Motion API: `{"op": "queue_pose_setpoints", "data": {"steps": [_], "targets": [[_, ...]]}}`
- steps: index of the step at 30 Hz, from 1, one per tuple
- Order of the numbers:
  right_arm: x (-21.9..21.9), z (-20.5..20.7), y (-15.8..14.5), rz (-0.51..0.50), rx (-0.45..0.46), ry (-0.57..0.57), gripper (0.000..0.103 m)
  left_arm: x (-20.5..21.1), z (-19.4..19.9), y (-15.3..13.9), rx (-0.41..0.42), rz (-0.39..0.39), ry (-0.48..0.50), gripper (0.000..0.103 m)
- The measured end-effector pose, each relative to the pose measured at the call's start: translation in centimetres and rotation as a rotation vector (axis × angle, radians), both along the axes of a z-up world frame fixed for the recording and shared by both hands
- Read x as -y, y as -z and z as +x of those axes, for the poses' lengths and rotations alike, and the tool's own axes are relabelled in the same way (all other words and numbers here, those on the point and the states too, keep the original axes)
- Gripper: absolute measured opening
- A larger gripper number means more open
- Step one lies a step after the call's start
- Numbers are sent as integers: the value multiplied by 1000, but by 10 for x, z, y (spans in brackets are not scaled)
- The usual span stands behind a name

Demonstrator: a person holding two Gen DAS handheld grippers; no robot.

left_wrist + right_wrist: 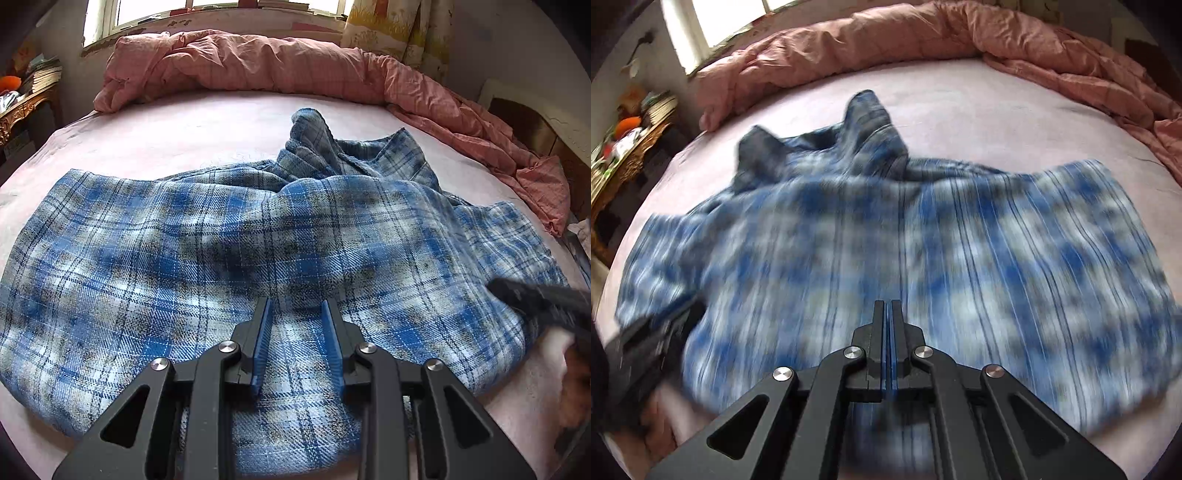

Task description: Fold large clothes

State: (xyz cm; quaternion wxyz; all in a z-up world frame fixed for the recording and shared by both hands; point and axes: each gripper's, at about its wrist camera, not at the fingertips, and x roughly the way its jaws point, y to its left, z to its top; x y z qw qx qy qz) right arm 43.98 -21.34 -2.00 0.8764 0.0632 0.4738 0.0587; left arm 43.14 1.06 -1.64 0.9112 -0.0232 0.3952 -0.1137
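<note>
Over the near edge of the bed, the left gripper (297, 314) hangs with its two blue-padded fingers spread apart, nothing between them, just above the plaid cloth. The right gripper (888, 308) has its fingers pressed together; the view from it is smeared, so I cannot tell whether a thin fold of fabric is caught between the pads or whether they are simply closed on themselves. From the left side its dark body shows at the right margin, low against the cloth.

Beneath both tools lies the blue plaid shirt (229, 240), spread broadly across the pink sheet (166, 129) with its near hem toward the person. It is roughly opened out but far from flat: a ridge of cloth rises through the middle, and at the far end the collar and one bunched part stand up in peaks (868, 122). No tidy fold is visible anywhere on it.

Beyond the shirt, a rumpled pink quilt (240, 62) is pushed against the wall under the window and trails down the right side of the bed, well apart from the shirt.

By my reckoning the job is at its start: laying out is only partly done, and smoothing, squaring up and every actual fold remain.
</note>
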Motion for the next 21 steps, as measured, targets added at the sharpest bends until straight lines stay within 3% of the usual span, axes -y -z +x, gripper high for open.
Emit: {"op": "queue_pose_setpoints", "data": {"steps": [2,6,9,13,16,21], "targets": [[0,-20,2,12,-2,-17,2,0,0,0,1,1,0,27],[-6,-35,9,-46,85,-45,2,2,-1,-2,-2,17,7,27],[-2,-41,15,-18,124,-32,2,7,-5,-11,-82,76,75,27],[6,-36,17,50,118,-32,2,1,-14,-24,-223,-37,198,27],[4,-36,17,33,124,-36,2,9,-19,-16,-232,62,199,27],[-3,-37,17,-12,135,-42,2,8,-23,-20,-278,65,202,27]]}}
